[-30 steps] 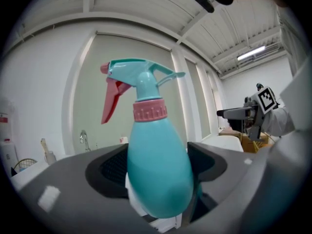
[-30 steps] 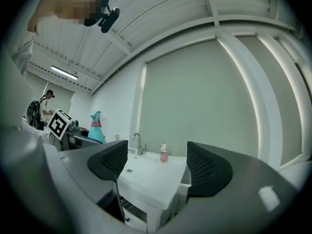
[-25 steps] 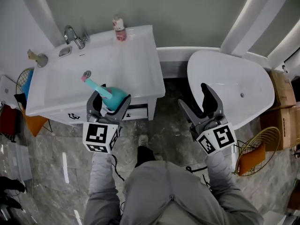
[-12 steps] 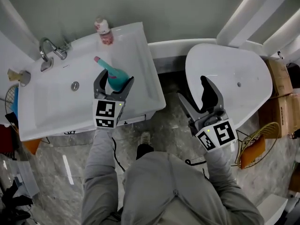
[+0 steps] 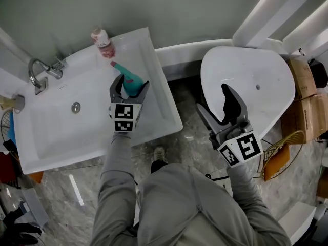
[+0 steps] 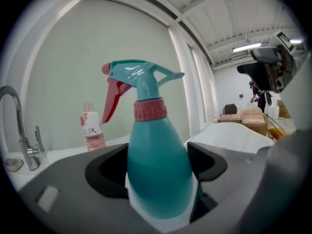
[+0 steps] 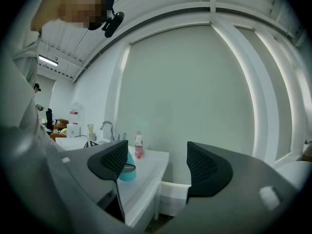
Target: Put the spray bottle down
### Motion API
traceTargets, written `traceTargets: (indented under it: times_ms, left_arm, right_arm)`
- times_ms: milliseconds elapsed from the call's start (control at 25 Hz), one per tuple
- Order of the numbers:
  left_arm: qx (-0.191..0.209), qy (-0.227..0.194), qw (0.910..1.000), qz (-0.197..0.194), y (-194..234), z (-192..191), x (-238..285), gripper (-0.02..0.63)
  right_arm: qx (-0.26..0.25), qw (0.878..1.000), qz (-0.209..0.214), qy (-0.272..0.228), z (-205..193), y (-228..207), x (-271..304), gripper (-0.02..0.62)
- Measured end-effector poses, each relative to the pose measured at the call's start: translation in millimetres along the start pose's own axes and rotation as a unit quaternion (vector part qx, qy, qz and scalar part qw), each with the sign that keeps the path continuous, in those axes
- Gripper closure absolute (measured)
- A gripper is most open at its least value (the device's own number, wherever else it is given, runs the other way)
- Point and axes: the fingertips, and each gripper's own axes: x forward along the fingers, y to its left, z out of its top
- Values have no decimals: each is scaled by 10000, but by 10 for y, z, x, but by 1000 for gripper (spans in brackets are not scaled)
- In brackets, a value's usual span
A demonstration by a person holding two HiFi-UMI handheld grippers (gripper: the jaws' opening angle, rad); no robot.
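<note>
A teal spray bottle [image 5: 131, 82] with a pink collar and pink trigger stands upright between the jaws of my left gripper [image 5: 131, 86], over the right part of the white washbasin [image 5: 56, 137]. In the left gripper view the spray bottle [image 6: 156, 165] fills the gap and both jaws press its sides, so the gripper is shut on it. Whether its base touches the basin top is hidden. My right gripper [image 5: 219, 104] hangs open and empty over the floor, beside the white bathtub [image 5: 266, 70]. The right gripper view shows the open right gripper [image 7: 158, 165] and the spray bottle [image 7: 126, 172] partly behind its left jaw.
A pink LUX bottle [image 5: 103, 42] stands at the basin's back edge, close beyond the spray bottle. A chrome tap [image 5: 41, 69] is at the back left, with the drain [image 5: 76, 106] mid-bowl. Cardboard boxes [image 5: 302, 91] and a wire basket [image 5: 284, 150] lie to the right of the tub.
My left gripper has carried the spray bottle from the basin's front edge up and back, to near the pink bottle. The right gripper has stayed open in place.
</note>
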Motion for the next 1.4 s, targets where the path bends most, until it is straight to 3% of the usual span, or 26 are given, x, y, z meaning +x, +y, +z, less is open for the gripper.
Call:
traceTargets:
  times_ms: [280,960,1400]
  left_arm:
    - [-118,185,9997,123,137,-264,258,186]
    - [26,29,9999,151,97,-255,306,186]
    - [-50,-529,9982,264,165,96,-248,161]
  right_arm:
    - [-15,9999,-112,107,-60,-146,172,233]
    - [-32,9999,-116,111,-54,-200,203,233]
    - [-1,9999,89,-52,9,-60,217,233]
